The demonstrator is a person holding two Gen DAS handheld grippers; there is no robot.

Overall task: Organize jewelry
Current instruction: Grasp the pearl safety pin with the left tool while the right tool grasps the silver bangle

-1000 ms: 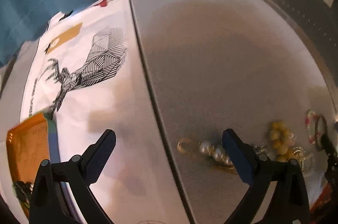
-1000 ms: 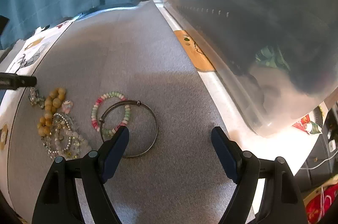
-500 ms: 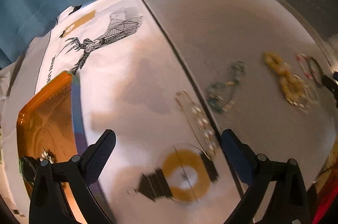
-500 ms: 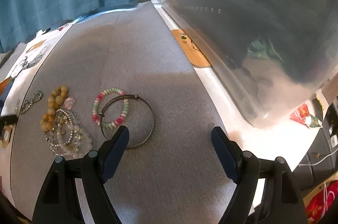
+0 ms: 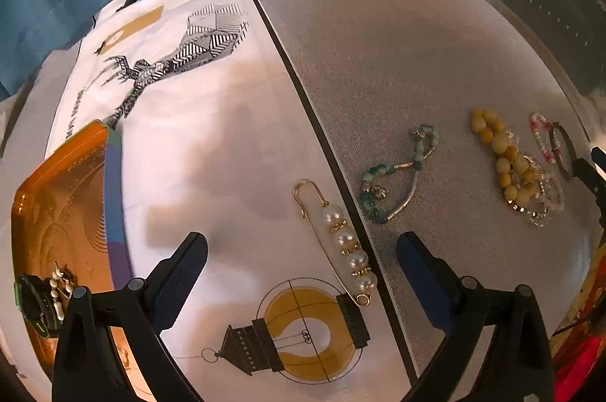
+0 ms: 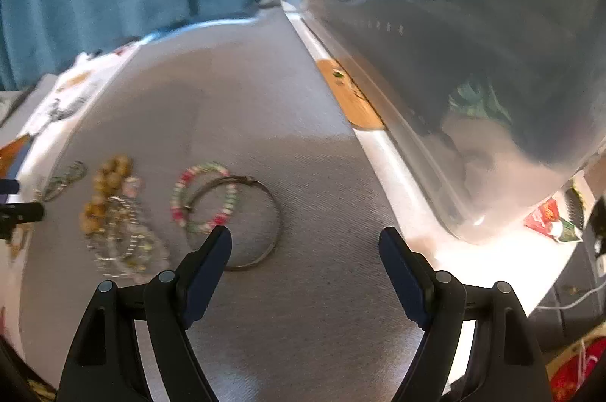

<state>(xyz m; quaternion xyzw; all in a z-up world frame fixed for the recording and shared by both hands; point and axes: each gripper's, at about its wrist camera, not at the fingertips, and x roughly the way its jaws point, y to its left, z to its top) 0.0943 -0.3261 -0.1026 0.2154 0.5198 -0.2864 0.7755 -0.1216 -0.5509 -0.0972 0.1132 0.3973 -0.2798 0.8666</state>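
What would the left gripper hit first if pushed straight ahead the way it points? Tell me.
Most likely the white printed cloth, beside the gold safety-pin brooch with four pearls. The open left gripper points steeply down at bare cloth just left of the brooch; depth is unclear, so its right finger might clip the pearls.

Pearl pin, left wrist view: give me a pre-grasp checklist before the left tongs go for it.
1. Left tongs open and empty: ok.
2. Pearl pin in view, lying flat on the printed cloth: ok.
3. Pin between the fingers: ok, though it sits nearer the finger on the picture's right.
4. Pin clear of other jewelry: ok; the teal bead bracelet lies apart, across the dark seam.
5. Orange tray has free room: ok; only a watch and a small piece in its near corner.
6. Pin clasp shut: cannot tell.
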